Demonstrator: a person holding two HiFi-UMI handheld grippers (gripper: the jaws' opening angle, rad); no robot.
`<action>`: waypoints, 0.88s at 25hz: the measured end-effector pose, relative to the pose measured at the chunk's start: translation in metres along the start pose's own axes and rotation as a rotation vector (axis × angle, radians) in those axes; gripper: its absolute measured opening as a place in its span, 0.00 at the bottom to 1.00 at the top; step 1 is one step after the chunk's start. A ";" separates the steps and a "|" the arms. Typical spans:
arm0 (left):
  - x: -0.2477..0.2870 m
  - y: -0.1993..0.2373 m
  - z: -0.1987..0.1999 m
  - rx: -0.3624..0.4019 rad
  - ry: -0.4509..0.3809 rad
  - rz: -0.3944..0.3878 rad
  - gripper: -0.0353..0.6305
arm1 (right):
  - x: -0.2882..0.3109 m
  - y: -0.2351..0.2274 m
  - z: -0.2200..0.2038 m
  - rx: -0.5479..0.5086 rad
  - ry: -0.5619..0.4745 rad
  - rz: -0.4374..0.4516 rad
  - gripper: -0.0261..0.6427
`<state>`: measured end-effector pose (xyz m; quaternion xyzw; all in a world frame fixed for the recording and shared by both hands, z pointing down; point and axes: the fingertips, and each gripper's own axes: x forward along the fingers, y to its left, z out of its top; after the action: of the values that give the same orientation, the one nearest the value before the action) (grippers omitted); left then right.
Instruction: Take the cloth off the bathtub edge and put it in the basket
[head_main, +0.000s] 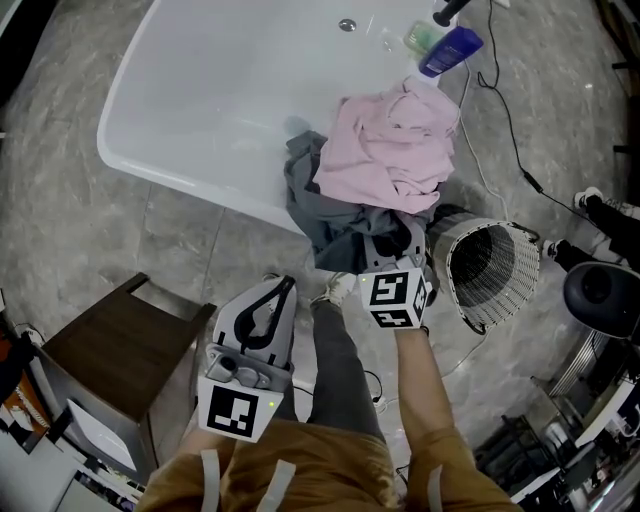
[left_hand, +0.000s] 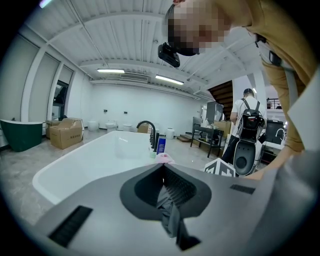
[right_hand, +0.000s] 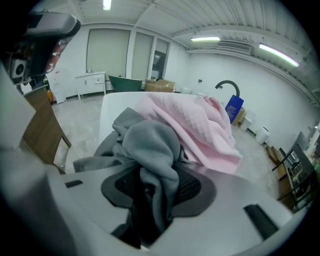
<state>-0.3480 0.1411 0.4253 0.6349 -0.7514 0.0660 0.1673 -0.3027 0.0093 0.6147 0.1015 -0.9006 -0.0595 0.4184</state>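
My right gripper (head_main: 393, 245) pinched the grey cloth (head_main: 305, 190), left gripper (head_main: 285, 290) was closed; I judged a slow lift, shedding the pink cloth (head_main: 390, 150), toward the basket (head_main: 500, 290)

Cloths — two: one pink cloth (head_main: 395, 140), one grey cloth (head_main: 318, 205). Bathtub (head_main: 230, 90): one. Basket (head_main: 500, 237): one. Bottles, far right — two: one blue bottle (head_main: 450, 50), one green bottle (head_main: 422, 38). Grippers: two, left gripper (head_main: 289, 284) and right gripper (head_main: 392, 245). Wooden stool (head_main: 120, 350), near left: one.

Unblocked basket (head_main: 510, 262) mouth beside cloth pile (head_main: 390, 150)
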 end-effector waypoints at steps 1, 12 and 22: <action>0.000 0.000 0.000 0.000 0.001 0.000 0.06 | -0.002 0.000 0.001 0.007 -0.004 0.007 0.27; -0.011 0.009 0.005 -0.008 -0.019 0.008 0.06 | -0.068 0.009 0.043 0.060 -0.174 0.002 0.18; -0.019 0.013 0.034 0.007 -0.052 -0.004 0.06 | -0.145 0.013 0.089 0.018 -0.262 -0.017 0.18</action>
<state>-0.3637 0.1510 0.3887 0.6385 -0.7539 0.0519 0.1458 -0.2814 0.0572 0.4524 0.1041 -0.9472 -0.0675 0.2957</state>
